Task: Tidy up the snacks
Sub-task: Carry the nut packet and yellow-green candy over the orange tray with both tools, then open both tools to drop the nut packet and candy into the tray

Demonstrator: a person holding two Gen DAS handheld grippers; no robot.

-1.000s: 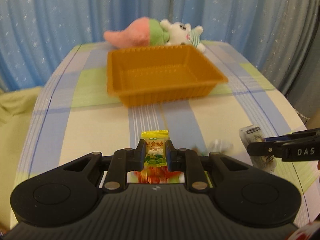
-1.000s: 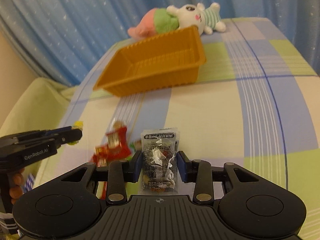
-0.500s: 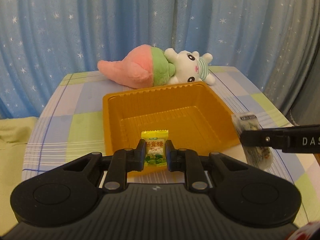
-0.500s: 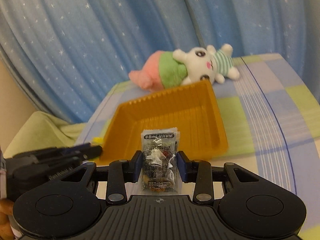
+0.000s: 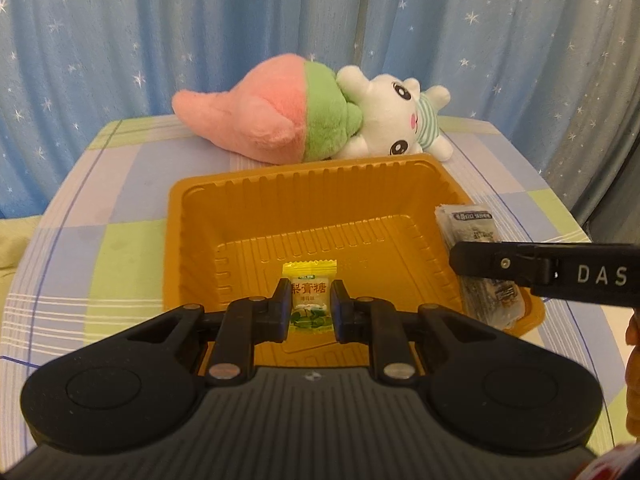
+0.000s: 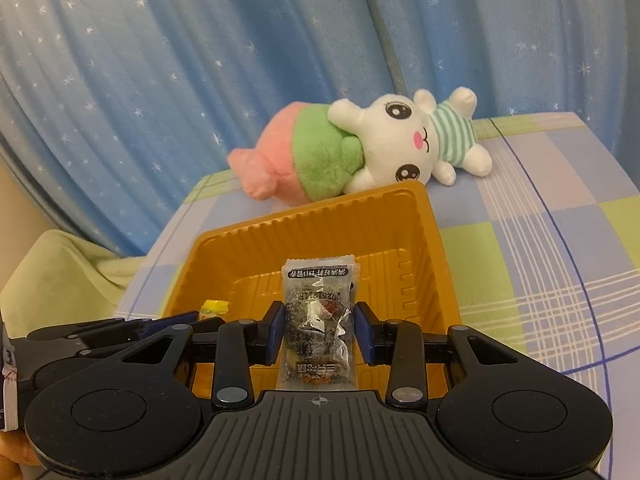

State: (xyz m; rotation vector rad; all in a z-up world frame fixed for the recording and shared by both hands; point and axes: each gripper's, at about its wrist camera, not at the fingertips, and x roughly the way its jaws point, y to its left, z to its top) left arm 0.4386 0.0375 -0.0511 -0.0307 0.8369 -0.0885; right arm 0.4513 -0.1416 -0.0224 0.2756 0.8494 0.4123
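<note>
My left gripper [image 5: 310, 306] is shut on a small yellow-and-green candy [image 5: 310, 300] and holds it above the near part of the orange plastic tray [image 5: 248, 216]. In the right wrist view my right gripper [image 6: 319, 330] is shut on a clear packet of dark snack [image 6: 318, 320], also over the orange tray [image 6: 328, 224]. The left wrist view shows the right gripper's arm [image 5: 540, 268] coming in from the right with the clear packet [image 5: 476, 236] over the tray's right rim. The yellow candy [image 6: 214, 307] peeks out at the left gripper's tip [image 6: 172, 322] in the right wrist view. The tray's floor is bare.
A pink-and-green plush [image 5: 276, 120] and a white bunny plush [image 5: 400, 124] lie just behind the tray. The table carries a checked blue, green and cream cloth [image 6: 560, 264]. A blue starred curtain [image 5: 320, 20] hangs behind. A pale green cushion [image 6: 60, 272] lies at the left.
Both grippers travelled forward from the near end of the table to above the tray, each still holding its snack. The loose snacks on the cloth have dropped out of view.
</note>
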